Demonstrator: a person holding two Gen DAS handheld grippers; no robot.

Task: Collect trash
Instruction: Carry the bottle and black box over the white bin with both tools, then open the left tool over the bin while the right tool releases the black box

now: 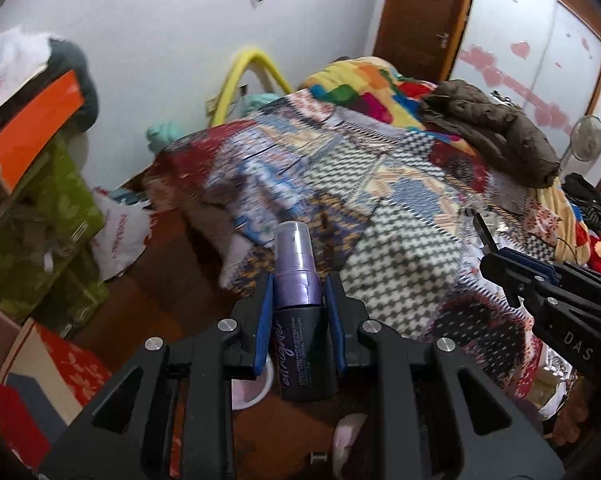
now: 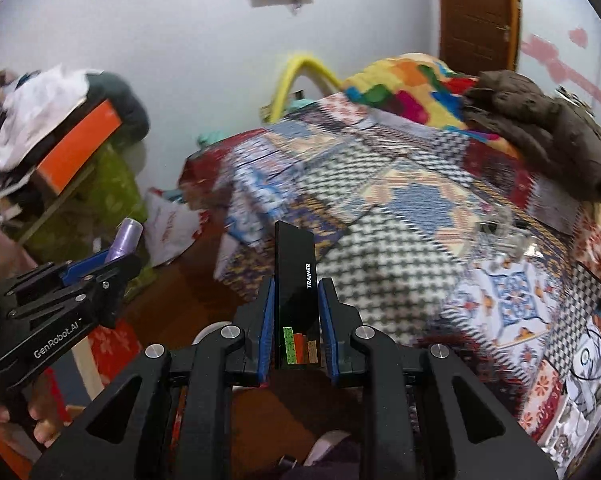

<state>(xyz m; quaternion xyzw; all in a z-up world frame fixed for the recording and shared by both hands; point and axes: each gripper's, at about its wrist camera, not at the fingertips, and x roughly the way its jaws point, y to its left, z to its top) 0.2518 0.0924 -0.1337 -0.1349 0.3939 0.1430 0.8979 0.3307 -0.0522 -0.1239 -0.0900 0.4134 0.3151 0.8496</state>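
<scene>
Gripping purple spray bottle (image 1: pixel 298 312), clear cap; black slim box (image 2: pixel 296 300).

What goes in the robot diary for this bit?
left gripper: shut on purple spray bottle | right gripper: shut on black box | both above bed

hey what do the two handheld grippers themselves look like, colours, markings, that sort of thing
Both are matte black plastic with angular, cut-out linkage arms joined by round silver pivot bolts. The fingers carry blue pads on their inner faces. Seen from the side, the left gripper has white "GenRobot.AI" lettering on its body, and the right gripper shows white letters "DAS". No cables show on either one.
</scene>
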